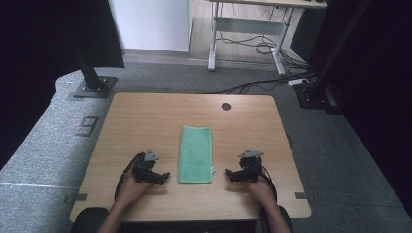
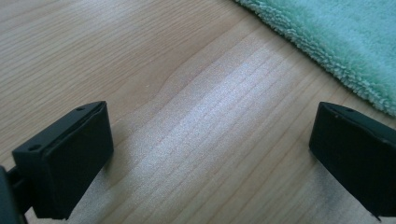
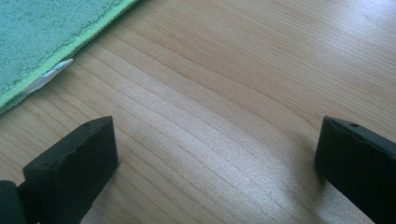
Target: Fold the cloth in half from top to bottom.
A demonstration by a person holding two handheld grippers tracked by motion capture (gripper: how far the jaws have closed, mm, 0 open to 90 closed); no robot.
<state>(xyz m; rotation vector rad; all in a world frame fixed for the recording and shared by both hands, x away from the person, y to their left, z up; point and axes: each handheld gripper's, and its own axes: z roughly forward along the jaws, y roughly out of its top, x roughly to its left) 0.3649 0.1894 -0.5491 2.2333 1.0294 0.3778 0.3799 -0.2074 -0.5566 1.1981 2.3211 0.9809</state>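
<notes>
Left claw rests on the tabletop, jaws spread wide, holding nothing. Green towel lies flat, apparently folded, between both claws, just beside each. Right claw sits likewise, jaws wide apart and empty.

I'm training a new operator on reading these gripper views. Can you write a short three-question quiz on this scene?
1. True or false: the left gripper is clamped on the green towel.
2. Multiple choice: where does the towel lie? A) between the two grippers B) at the table's far left corner C) hanging over the near edge.
3. Fill in: a small white ____ sticks out from the towel's edge on the side of the right gripper.

Key
1. False: its jaws stand wide apart over bare table, with the towel off to one side.
2. A.
3. Tag.
</notes>
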